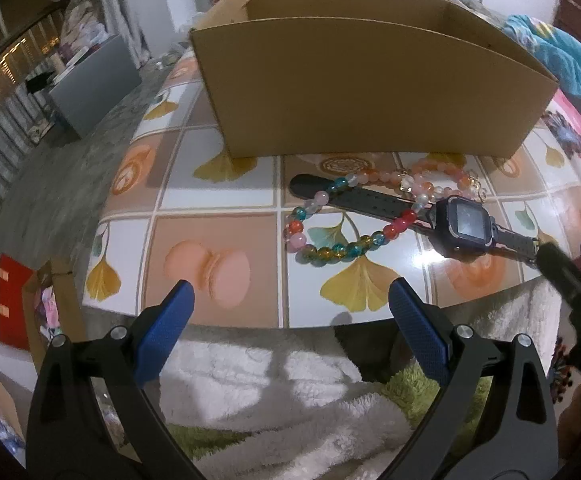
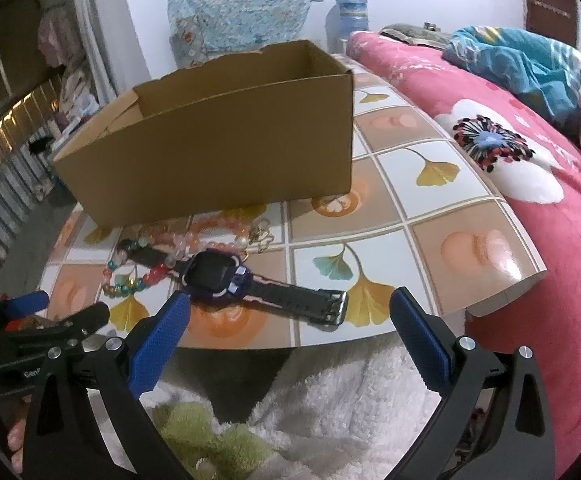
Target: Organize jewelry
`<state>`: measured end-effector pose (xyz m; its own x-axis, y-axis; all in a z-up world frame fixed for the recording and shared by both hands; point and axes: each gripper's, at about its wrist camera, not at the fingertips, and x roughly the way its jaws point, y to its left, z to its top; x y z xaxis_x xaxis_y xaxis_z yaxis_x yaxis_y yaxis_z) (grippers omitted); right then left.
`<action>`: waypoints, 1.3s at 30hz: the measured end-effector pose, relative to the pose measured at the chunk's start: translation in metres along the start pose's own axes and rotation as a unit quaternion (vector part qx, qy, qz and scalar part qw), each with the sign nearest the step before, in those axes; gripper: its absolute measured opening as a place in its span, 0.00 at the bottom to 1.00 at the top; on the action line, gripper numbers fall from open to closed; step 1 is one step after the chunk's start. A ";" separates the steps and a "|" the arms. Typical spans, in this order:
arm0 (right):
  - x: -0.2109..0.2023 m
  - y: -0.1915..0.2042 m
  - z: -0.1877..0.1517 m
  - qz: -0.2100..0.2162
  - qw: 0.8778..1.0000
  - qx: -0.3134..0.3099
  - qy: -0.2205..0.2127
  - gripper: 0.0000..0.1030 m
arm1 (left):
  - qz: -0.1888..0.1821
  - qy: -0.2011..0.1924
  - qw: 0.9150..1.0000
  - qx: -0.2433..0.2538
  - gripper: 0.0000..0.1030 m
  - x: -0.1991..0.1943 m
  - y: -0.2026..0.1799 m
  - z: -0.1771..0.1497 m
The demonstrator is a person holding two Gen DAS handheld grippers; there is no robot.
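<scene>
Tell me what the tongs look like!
Both tongs match. The left tongs have two black plastic arms with silver round bolts and bumpy blue fingertips. The right tongs look the same, with blue fingertips too.

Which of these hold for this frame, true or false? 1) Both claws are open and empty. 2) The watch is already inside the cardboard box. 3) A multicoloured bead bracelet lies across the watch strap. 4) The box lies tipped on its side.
1) True: the left claw and right claw are open, holding nothing.
2) False: the watch lies on the table, in front of the cardboard box.
3) True: the multicoloured bead bracelet crosses the strap.
4) False: the box stands upright, its top open.
</scene>
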<state>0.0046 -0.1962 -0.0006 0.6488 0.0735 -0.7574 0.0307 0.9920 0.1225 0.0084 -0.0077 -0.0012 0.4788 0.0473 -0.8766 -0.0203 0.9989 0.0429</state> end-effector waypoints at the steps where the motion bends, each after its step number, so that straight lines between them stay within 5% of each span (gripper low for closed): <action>1: -0.001 -0.002 0.001 0.002 1.000 0.005 -0.004 0.93 | -0.008 -0.006 1.000 0.005 0.91 0.000 0.001 0.001; 12: 0.003 0.013 0.024 0.085 0.995 -0.037 -0.034 0.77 | -0.165 -0.084 0.982 -0.032 0.92 -0.012 0.029 0.016; 19: 0.028 0.041 0.047 0.187 0.980 -0.059 0.029 0.54 | -0.160 -0.092 0.982 -0.032 0.92 -0.003 0.038 0.018; 23: 0.044 0.055 0.053 0.211 0.972 -0.071 0.075 0.38 | -0.136 -0.102 0.985 0.004 0.91 0.001 0.034 0.017; 29: 0.069 0.070 0.057 0.196 0.966 -0.092 0.144 0.30 | -0.149 -0.093 0.984 0.028 0.59 0.011 0.029 0.017; 39: 0.104 0.088 0.055 0.151 0.956 -0.120 0.219 0.24 | -0.179 -0.057 0.982 0.022 0.35 0.034 0.034 0.022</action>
<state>0.1165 -0.1073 -0.0331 0.2174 0.3450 -0.9131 -0.3171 0.9097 0.2683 0.0433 0.0278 -0.0190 0.5441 -0.3106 -0.7794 0.2038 0.9500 -0.2364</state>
